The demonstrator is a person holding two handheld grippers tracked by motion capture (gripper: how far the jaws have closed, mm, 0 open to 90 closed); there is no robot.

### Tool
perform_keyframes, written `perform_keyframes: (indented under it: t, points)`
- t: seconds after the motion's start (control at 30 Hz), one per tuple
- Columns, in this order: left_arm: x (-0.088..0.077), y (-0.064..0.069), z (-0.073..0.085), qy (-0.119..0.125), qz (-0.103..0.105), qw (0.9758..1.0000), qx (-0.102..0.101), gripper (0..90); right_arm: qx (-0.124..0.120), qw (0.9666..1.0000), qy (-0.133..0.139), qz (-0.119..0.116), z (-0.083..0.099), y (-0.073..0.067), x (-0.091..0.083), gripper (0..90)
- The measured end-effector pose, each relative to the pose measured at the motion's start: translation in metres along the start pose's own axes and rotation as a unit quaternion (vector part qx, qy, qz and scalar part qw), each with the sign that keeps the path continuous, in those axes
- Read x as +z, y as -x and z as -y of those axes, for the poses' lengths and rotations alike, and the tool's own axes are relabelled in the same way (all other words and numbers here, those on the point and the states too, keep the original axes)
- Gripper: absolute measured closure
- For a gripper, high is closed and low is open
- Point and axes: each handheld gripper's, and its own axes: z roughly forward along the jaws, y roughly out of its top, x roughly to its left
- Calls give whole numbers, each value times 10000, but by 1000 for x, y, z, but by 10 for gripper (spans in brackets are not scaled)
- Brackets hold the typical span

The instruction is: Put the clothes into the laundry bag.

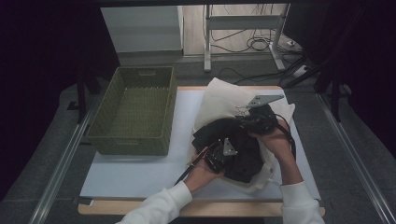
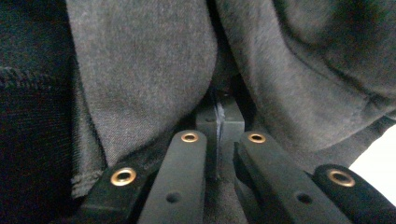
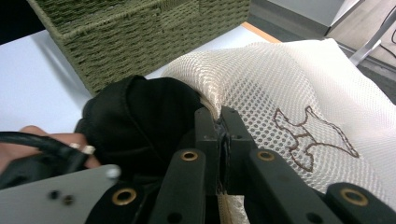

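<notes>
Working at a white table (image 1: 135, 175), I hold a set of tongs in each hand over a cream mesh laundry bag (image 1: 224, 100) that lies on the right half of the table. A dark garment (image 1: 243, 154) sits bunched at the bag's near, open end, partly inside it and partly spilling over the mesh.

My left tongs (image 2: 217, 126) are pressed together deep in the dark garment, with grey-black cloth folded around both tips and a stitched hem at the left edge of the left gripper view. In the high view these left tongs sit low on the garment, near the front of the bag.

My right tongs (image 3: 219, 126) are pressed together on the rim of the mesh bag, pinching its edge just where the cream netting meets the dark garment. A small brown embroidered figure (image 3: 310, 137) marks the mesh just beside them. In the right gripper view, part of my other hand (image 3: 28, 144) and its cable lie beside the garment.

A green woven basket (image 1: 133, 109) stands on the left half of the table, well apart from the bag.
</notes>
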Motion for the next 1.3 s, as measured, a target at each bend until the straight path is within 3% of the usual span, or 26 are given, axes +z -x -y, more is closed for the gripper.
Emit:
perform_keyframes:
  t: [0.07, 0.17, 0.4, 0.67, 0.83, 0.93, 1.07, 1.2, 1.3]
  points:
    - [3, -1, -2, -25, -58, 10000, -37, 900, -33, 10000, 19, -8, -1, -2, -1, 876]
    - [7, -1, -7, -3, -138, 9996, -253, 899, -84, 9999, 30, -46, -3, -5, -2, 876]
    - [18, -3, -17, 20, -300, 9990, -338, 899, -99, 9998, 91, -132, -4, -8, -4, 877]
    - [27, -7, -20, 141, -452, 9988, -132, 899, -100, 9997, 146, -144, -5, -8, -8, 877]
    - [26, -5, -18, 268, -375, 9988, -144, 899, -100, 9997, 164, -154, -5, -8, -8, 877]
    - [13, 1, -14, 355, -259, 9990, -11, 898, -30, 9998, 175, -123, -3, -5, -7, 877]
    - [-18, 7, -4, 566, -198, 9979, 258, 898, 66, 9997, 187, -107, 0, 2, -7, 876]
    - [-57, 1, 10, 890, -165, 9958, 130, 897, 144, 9997, 197, -100, 1, 5, -8, 876]
    - [-79, -9, 17, 1077, -308, 9937, 0, 898, 155, 9997, 192, -95, 1, 6, -7, 876]
